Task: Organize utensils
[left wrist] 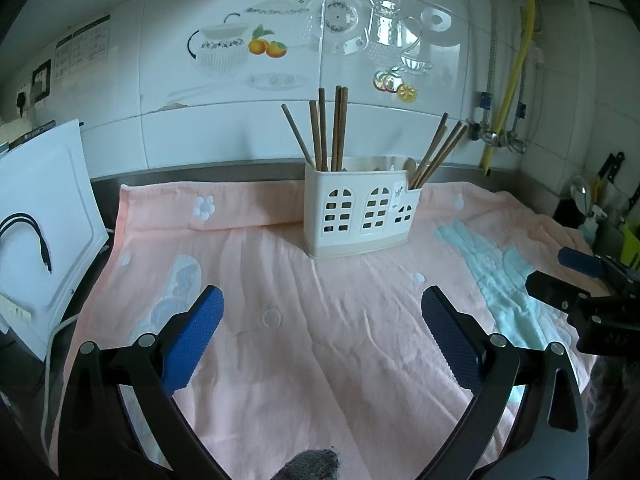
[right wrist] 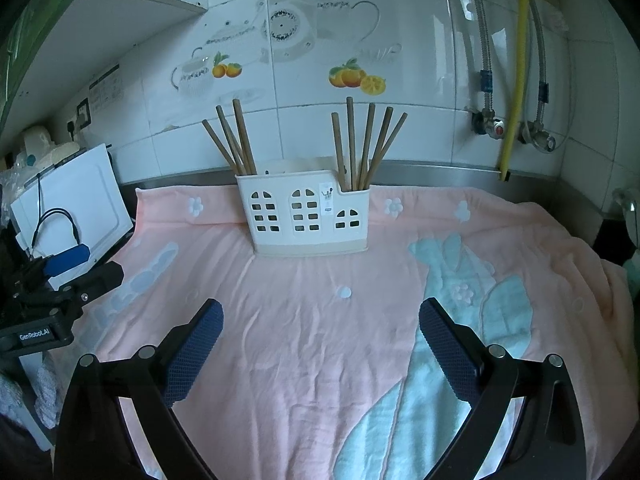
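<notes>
Item: utensil caddy [left wrist: 358, 216], cream plastic with window-shaped cut-outs, upright on a pink towel [left wrist: 280, 320] at 12 o'clock from both grippers, well apart from either. It looks light and rigid, and likely to slide or tip on the soft cloth if pushed high up.

Contents, left compartment: a cluster of brown chopsticks [left wrist: 326, 132], standing nearly vertical. Right, lower compartment: a second cluster of chopsticks [left wrist: 438, 152], leaning toward 1 o'clock. Middle compartment: a pale spoon-like tip [left wrist: 409, 165] shows in the left wrist view; what it is cannot be told for sure.

Handling: the sticks appear wooden, stiff, light and slender, probably prone to rolling or pivoting between flat pads. The best hold is judged to be on the upper shaft, clear of the rim, pinching one stick or an aligned pair and lifting straight up.

Left gripper [left wrist: 322, 316]: jaws spread wide, holding nothing, hovering over the towel.

Right gripper [right wrist: 320, 320]: jaws spread wide, nothing held, likewise above the towel.

Surroundings: white board [left wrist: 44, 216] with a black cable at 9 o'clock; tiled wall behind.
</notes>
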Tool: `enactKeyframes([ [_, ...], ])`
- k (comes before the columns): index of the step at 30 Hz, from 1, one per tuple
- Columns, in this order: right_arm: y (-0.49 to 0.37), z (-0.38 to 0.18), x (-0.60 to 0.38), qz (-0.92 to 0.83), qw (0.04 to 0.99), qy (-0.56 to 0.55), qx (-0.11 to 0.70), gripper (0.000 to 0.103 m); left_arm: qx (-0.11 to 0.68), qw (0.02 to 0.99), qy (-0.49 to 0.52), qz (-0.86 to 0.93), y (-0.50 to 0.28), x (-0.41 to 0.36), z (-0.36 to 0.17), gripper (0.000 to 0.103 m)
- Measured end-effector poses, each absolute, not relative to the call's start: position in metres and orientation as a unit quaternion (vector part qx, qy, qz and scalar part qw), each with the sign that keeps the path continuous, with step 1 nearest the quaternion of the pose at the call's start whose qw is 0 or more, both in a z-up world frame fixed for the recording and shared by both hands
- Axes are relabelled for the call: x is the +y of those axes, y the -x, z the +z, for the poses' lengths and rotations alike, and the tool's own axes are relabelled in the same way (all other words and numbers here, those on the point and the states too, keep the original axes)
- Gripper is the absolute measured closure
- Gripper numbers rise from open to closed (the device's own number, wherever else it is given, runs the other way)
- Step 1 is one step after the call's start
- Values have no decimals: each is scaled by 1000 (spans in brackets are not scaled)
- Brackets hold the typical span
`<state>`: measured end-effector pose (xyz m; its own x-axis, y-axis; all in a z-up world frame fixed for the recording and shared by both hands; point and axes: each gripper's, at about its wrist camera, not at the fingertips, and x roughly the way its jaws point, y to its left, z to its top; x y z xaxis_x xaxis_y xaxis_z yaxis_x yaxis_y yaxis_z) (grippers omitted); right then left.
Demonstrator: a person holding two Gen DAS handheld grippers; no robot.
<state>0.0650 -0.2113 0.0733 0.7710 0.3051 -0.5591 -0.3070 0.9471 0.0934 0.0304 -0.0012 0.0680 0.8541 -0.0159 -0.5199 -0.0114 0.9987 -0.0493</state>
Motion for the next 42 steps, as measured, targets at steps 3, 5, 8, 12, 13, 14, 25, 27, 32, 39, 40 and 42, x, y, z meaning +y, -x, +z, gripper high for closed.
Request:
enactKeyframes([
  [3, -65, 73, -211, 162, 941, 2, 298, 8, 270, 963, 25, -1, -30, -1, 68, 5],
  [5, -65, 72, -210, 162, 940, 2, 299, 8, 270, 962, 26, -1, -30, -1, 68, 5],
  [8, -65, 72, -210, 165, 940, 5, 299, 8, 271, 962, 25, -2, -30, -1, 67, 5],
  [12, -65, 71, -208, 165, 939, 6, 300, 8, 273, 962, 25, -3, -29, -1, 66, 5],
  [13, -65, 71, -208, 165, 939, 6, 301, 8, 273, 962, 25, -3, -29, -1, 66, 5],
  [14, -65, 71, -208, 166, 939, 6, 301, 8, 273, 962, 25, -2, -29, -1, 66, 5],
  [25, -65, 68, -209, 166, 939, 5, 302, 8, 279, 960, 24, -2, -28, -1, 63, 5],
  [27, -65, 68, -208, 166, 938, 6, 303, 8, 279, 960, 23, -3, -28, -1, 62, 5],
  [32, -66, 67, -208, 167, 938, 5, 304, 8, 280, 960, 23, -2, -28, -1, 62, 5],
  [39, -66, 67, -208, 167, 938, 4, 304, 8, 282, 959, 24, -3, -30, -1, 61, 5],
  [40, -66, 67, -208, 167, 938, 5, 304, 8, 282, 959, 24, -3, -30, -1, 61, 5],
  [42, -66, 67, -208, 166, 938, 5, 304, 8, 282, 959, 23, -3, -30, -1, 61, 5],
])
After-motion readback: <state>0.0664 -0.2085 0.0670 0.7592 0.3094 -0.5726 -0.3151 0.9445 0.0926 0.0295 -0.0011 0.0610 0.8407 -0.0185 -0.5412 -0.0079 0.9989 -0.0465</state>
